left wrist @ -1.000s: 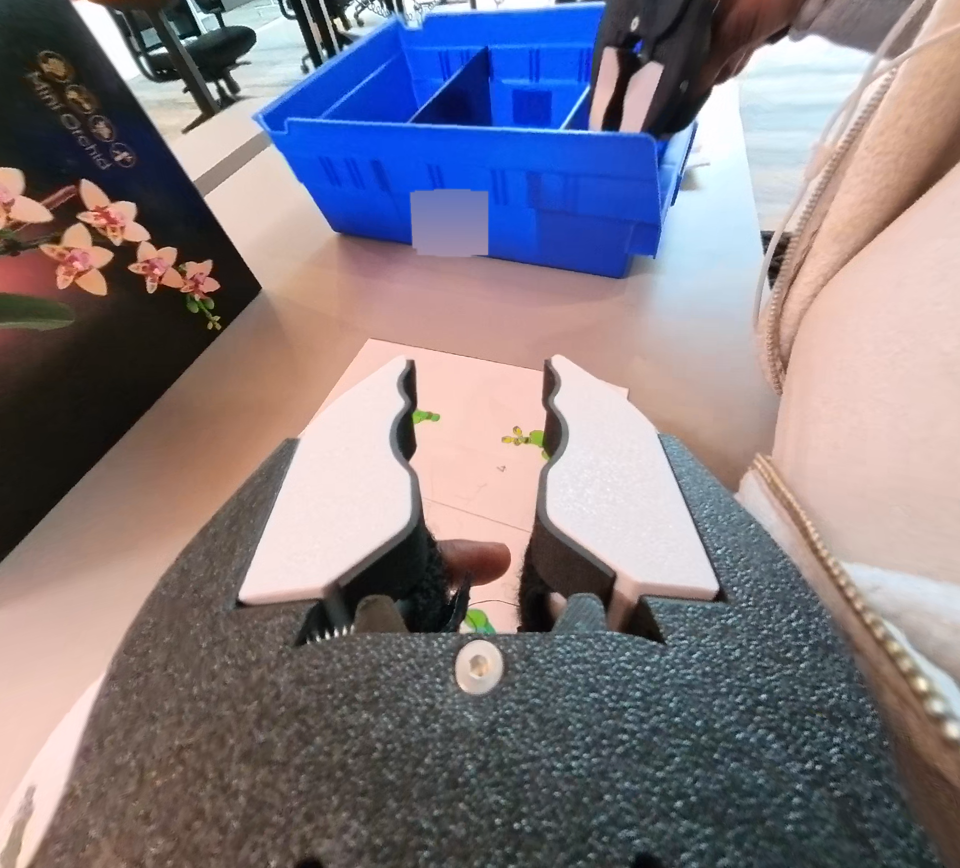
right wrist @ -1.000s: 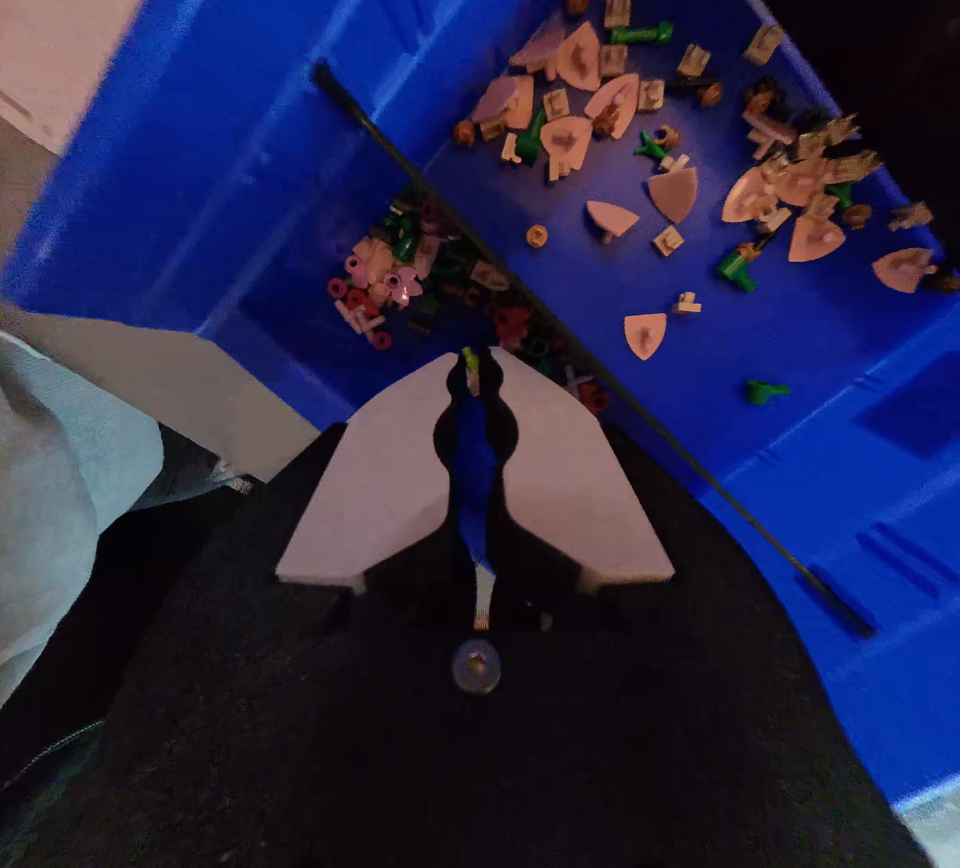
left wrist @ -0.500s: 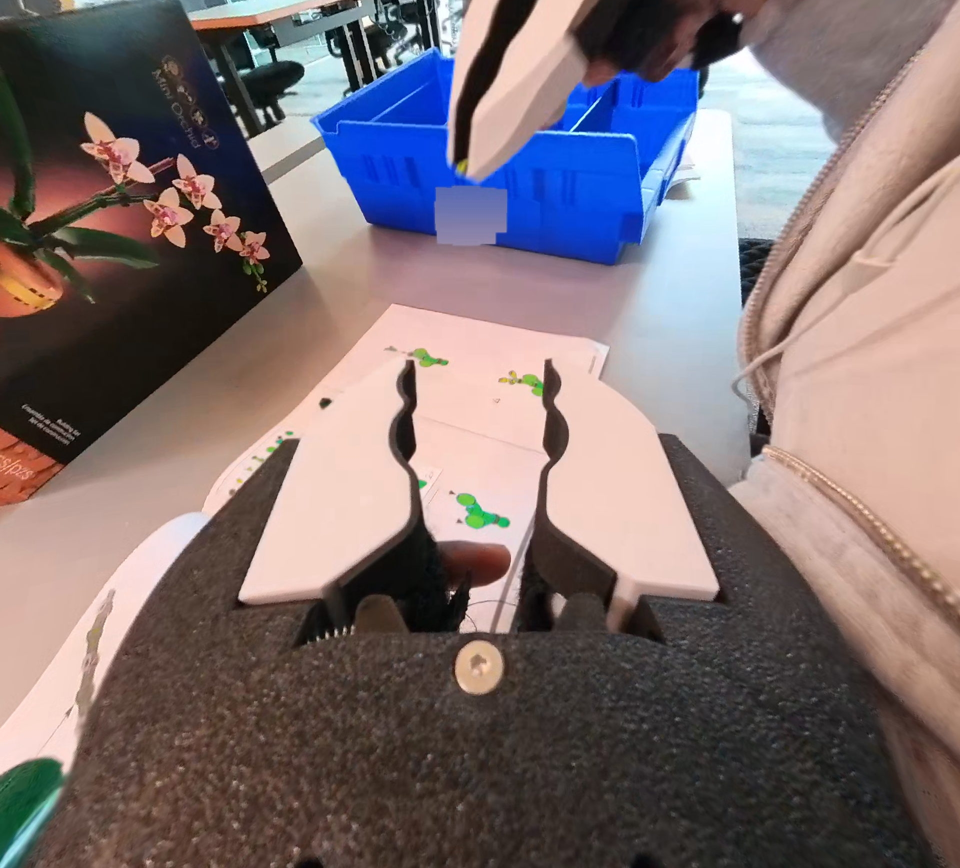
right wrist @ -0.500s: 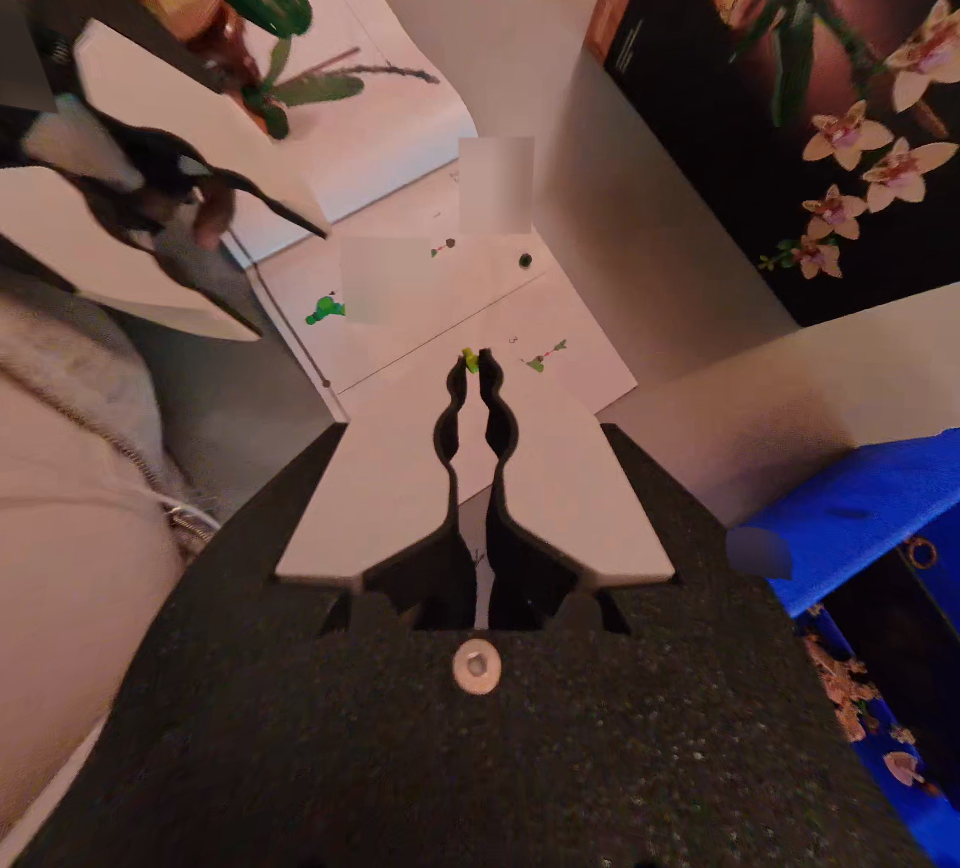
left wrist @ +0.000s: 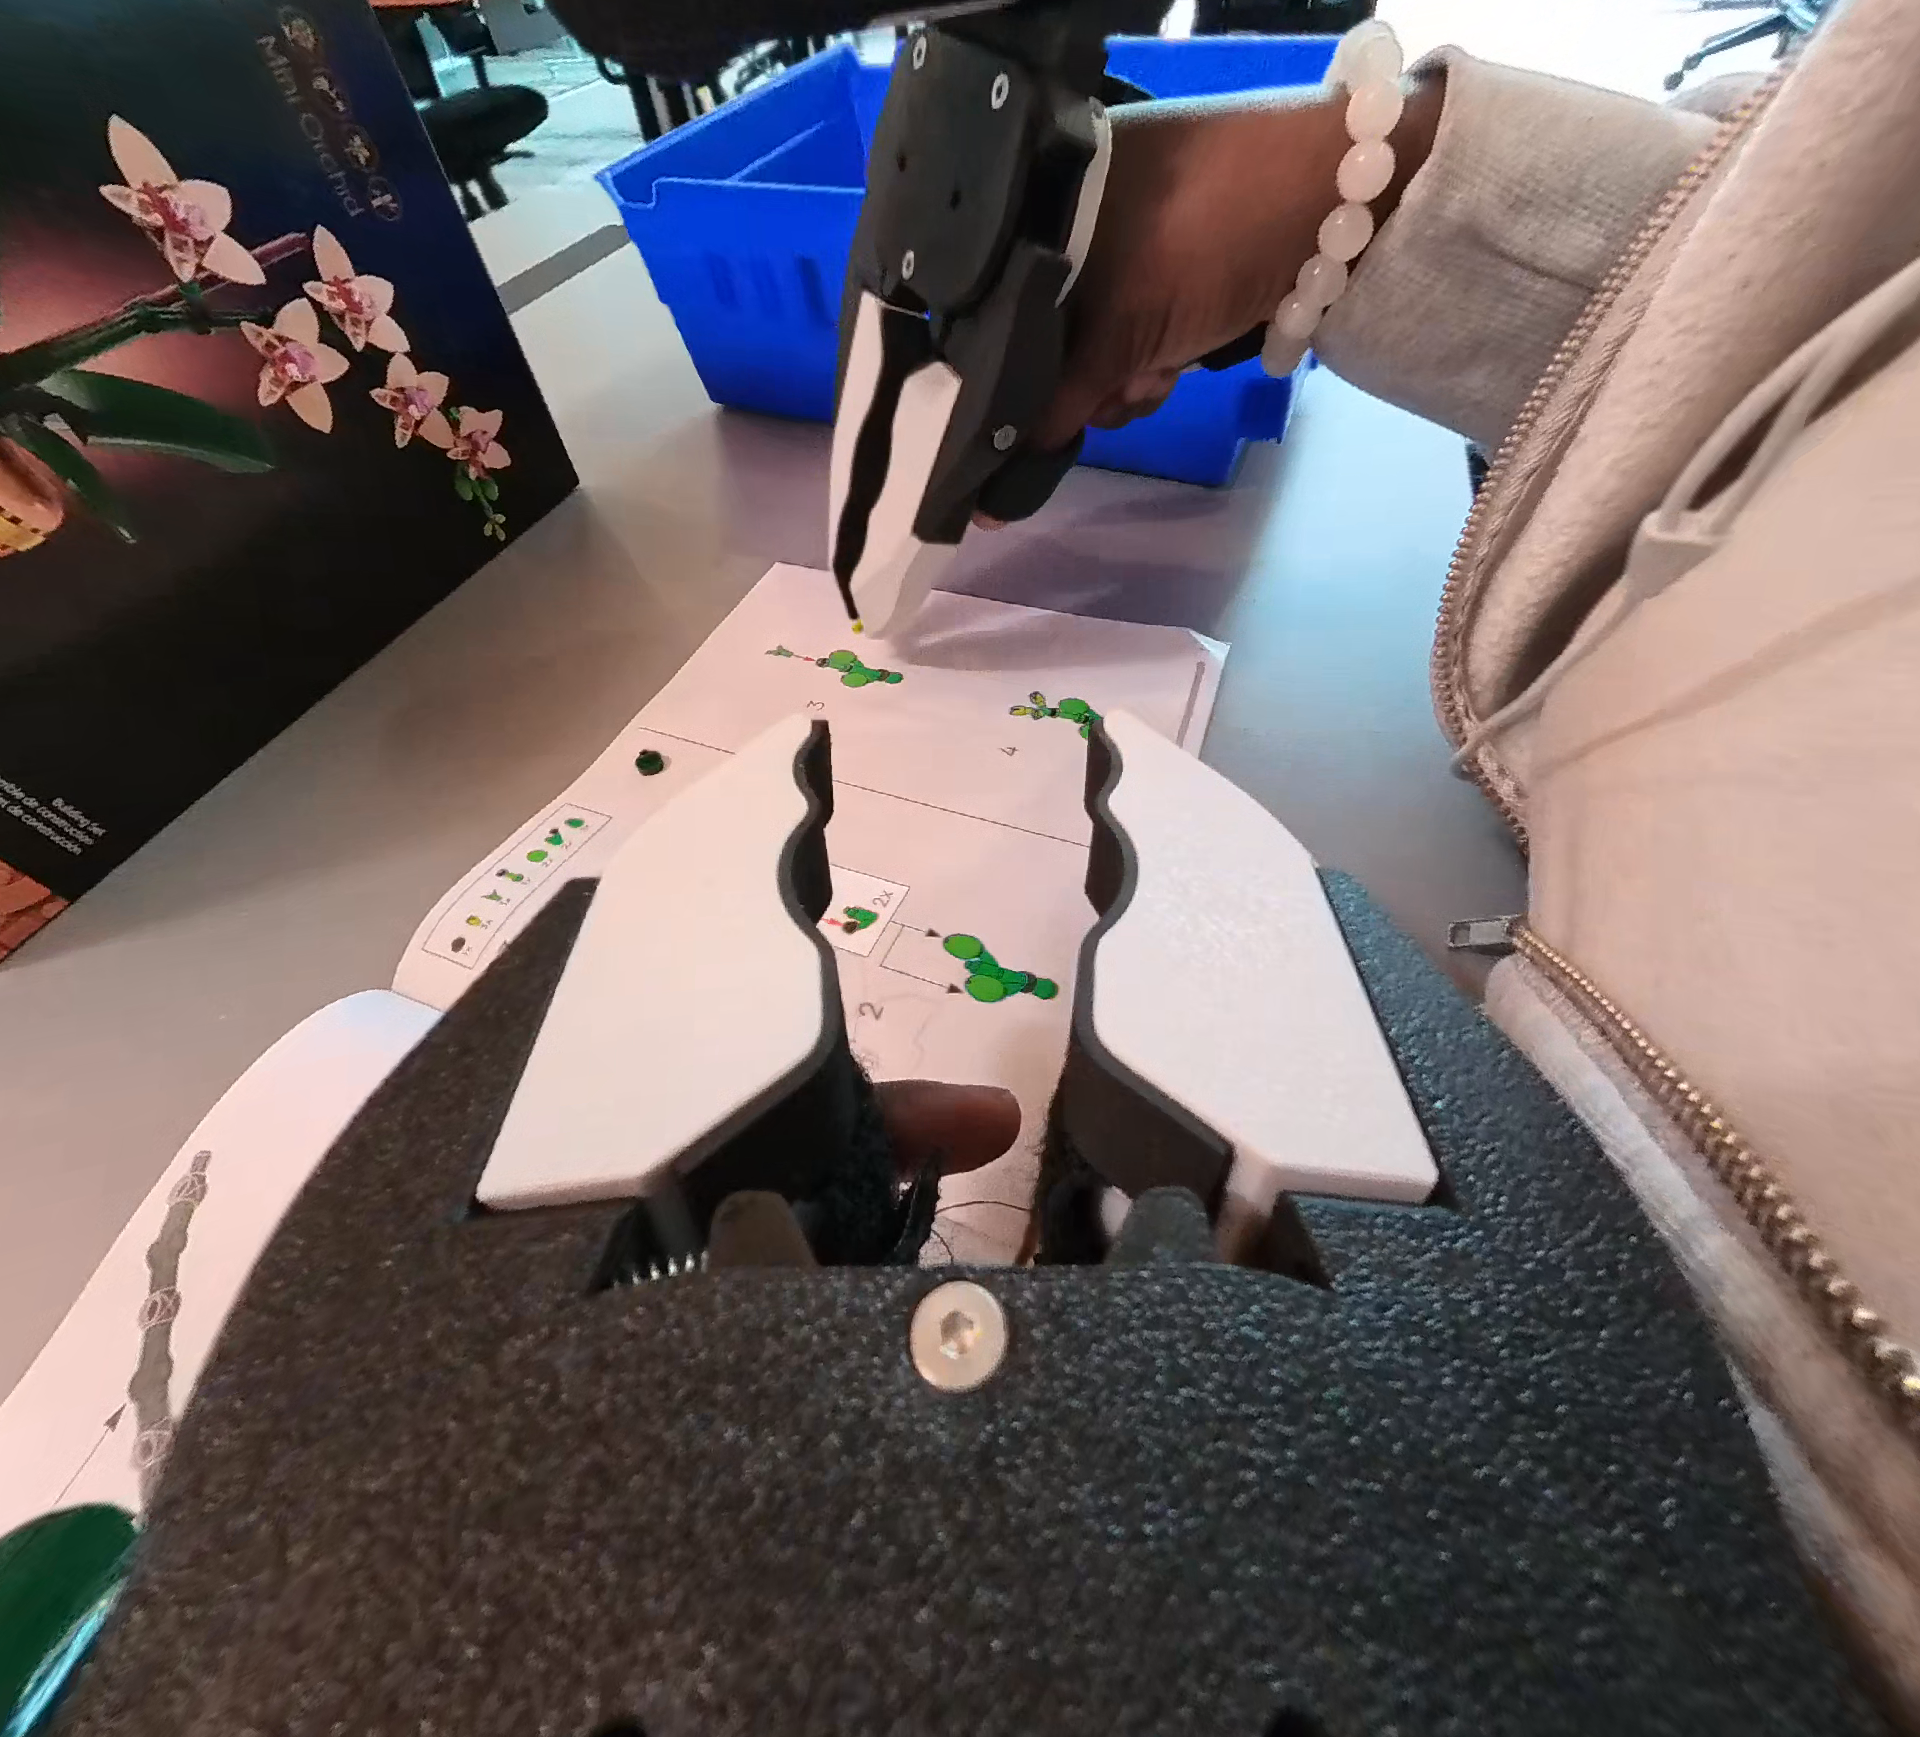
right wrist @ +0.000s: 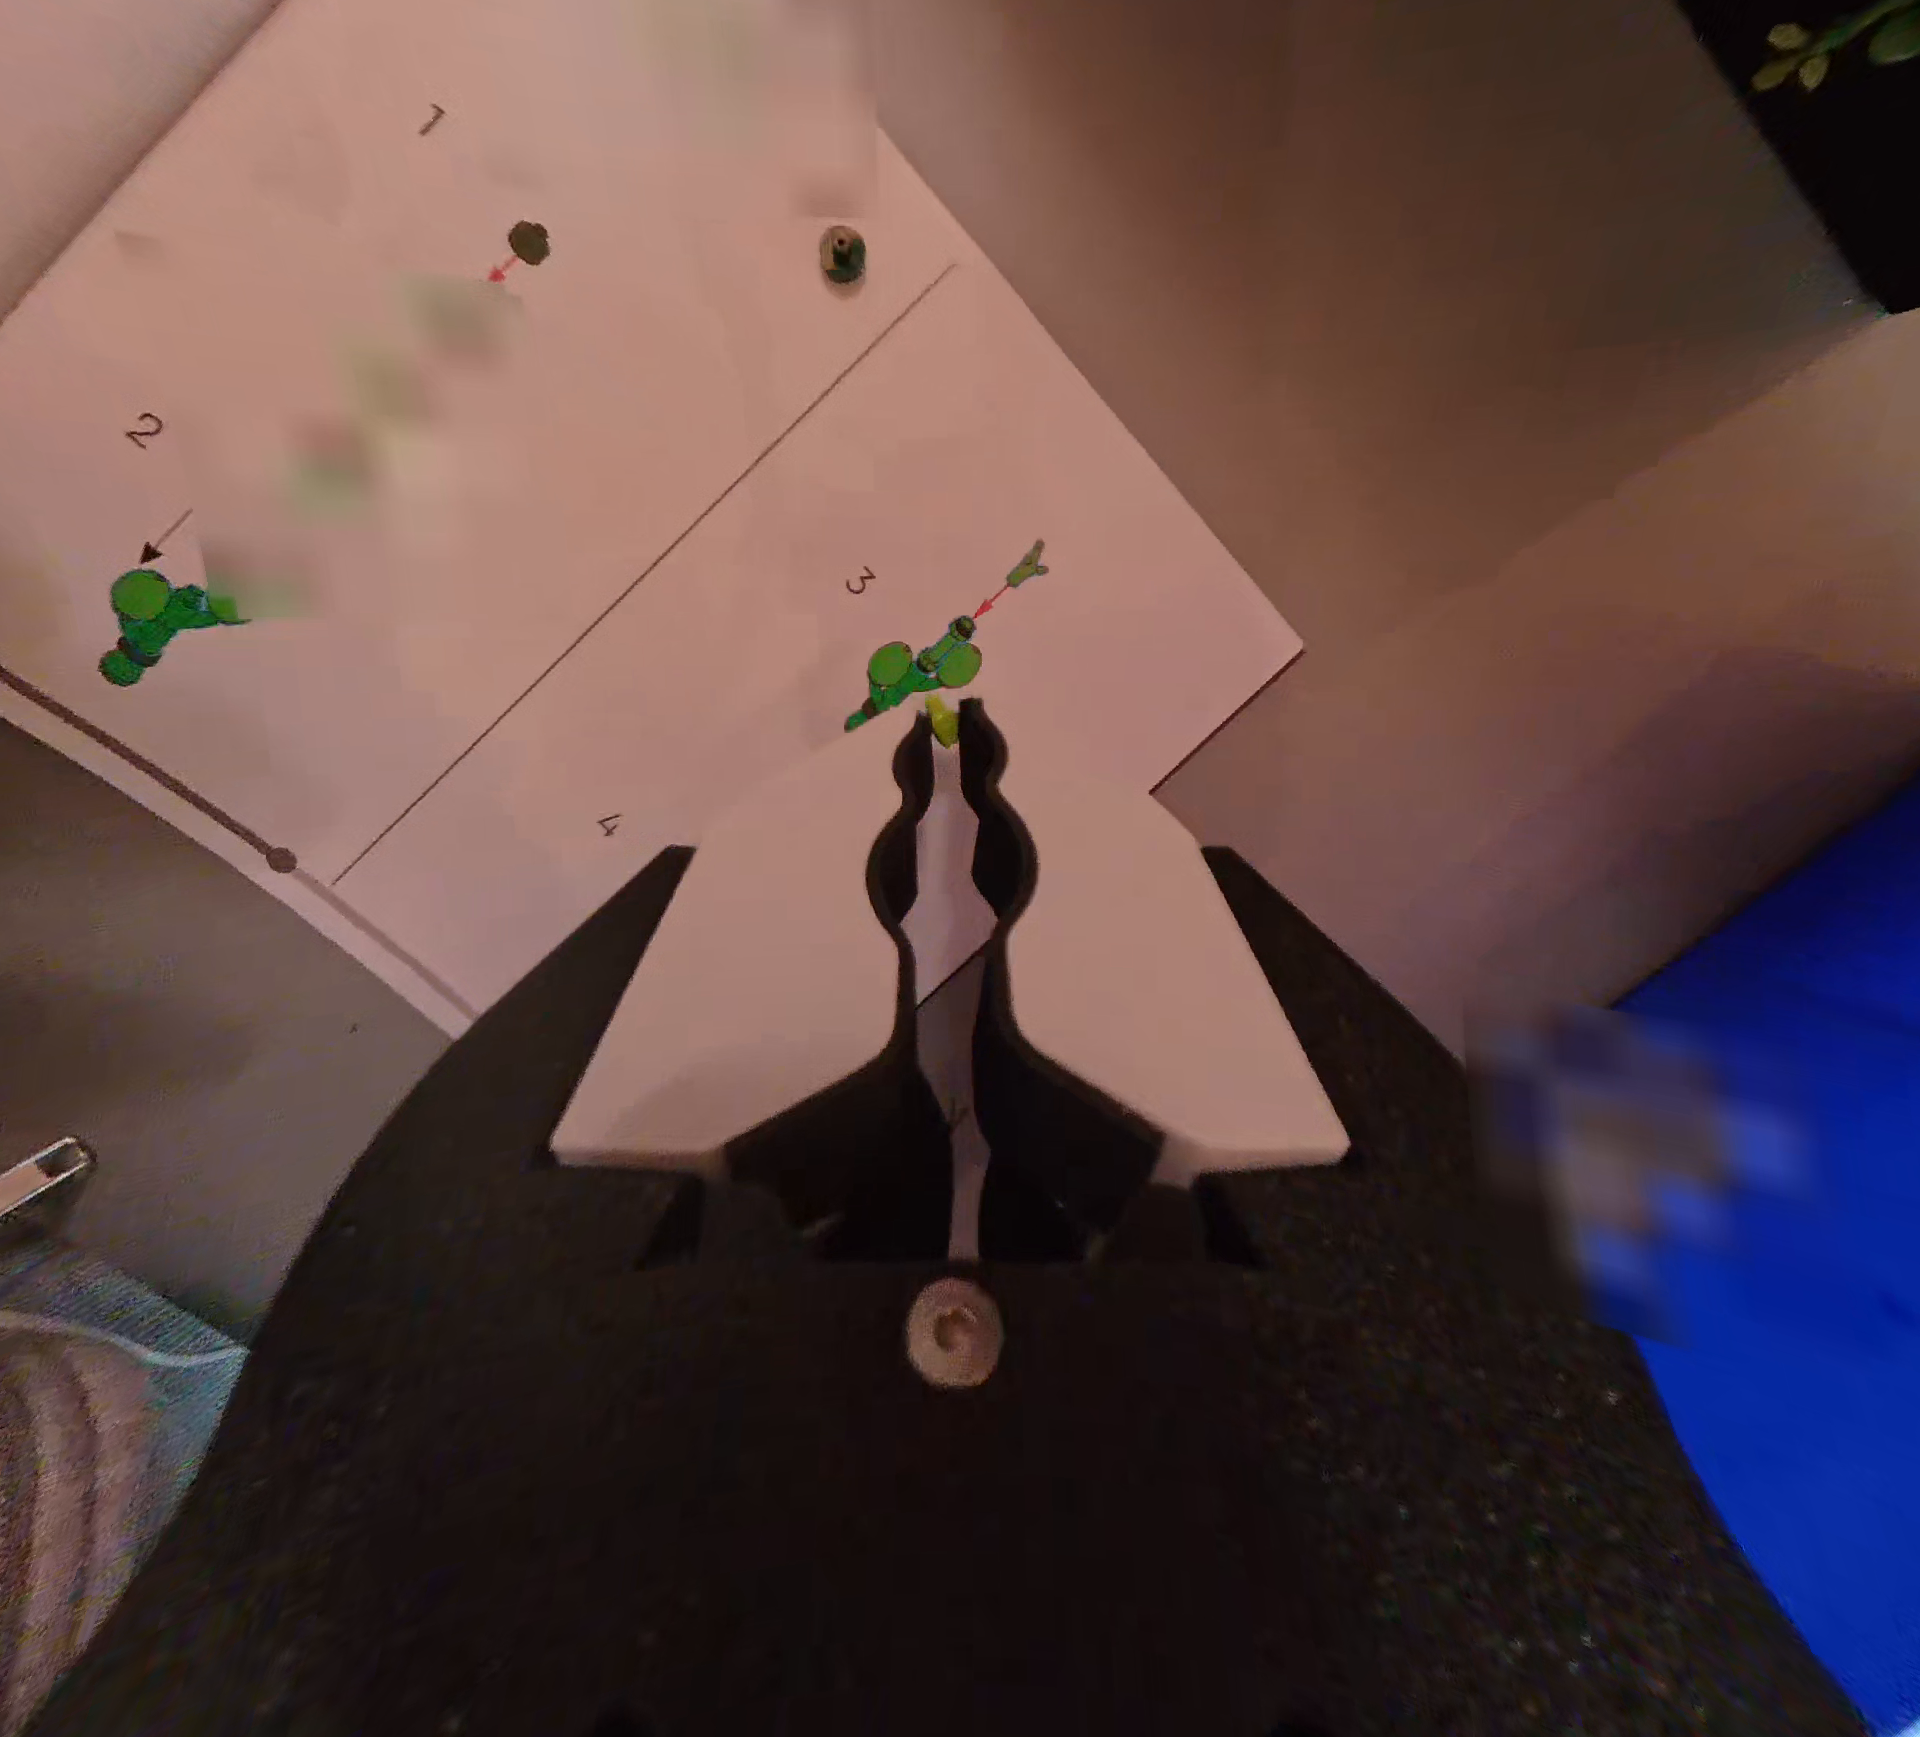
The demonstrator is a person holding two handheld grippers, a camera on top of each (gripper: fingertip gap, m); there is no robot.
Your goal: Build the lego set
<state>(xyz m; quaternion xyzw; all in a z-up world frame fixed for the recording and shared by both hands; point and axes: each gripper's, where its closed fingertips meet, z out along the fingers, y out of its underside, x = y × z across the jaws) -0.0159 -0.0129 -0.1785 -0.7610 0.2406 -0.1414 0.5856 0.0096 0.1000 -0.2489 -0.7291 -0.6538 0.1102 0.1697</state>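
My right gripper (right wrist: 943,719) is shut on a tiny yellow-green lego piece (right wrist: 943,721) at its fingertips. It points down at the open instruction booklet (right wrist: 665,399), just above the page near a printed green drawing. In the left wrist view the right gripper (left wrist: 860,622) hangs tip-down over the far end of the booklet (left wrist: 935,814), the piece (left wrist: 856,625) at its tip. My left gripper (left wrist: 958,742) is open and empty, low over the near pages. A small dark green round piece (right wrist: 843,251) lies loose on the page, also in the left wrist view (left wrist: 650,762).
The blue divided parts bin (left wrist: 769,233) stands on the grey table (left wrist: 582,607) behind the booklet; its corner shows in the right wrist view (right wrist: 1808,1272). The dark set box with orchid picture (left wrist: 208,316) stands at the left. A person's beige jacket (left wrist: 1683,648) fills the right side.
My right gripper has come out of the blue bin with the yellow-green piece and lowered to the booklet page. My left gripper stayed open, drawing back a little over the booklet.
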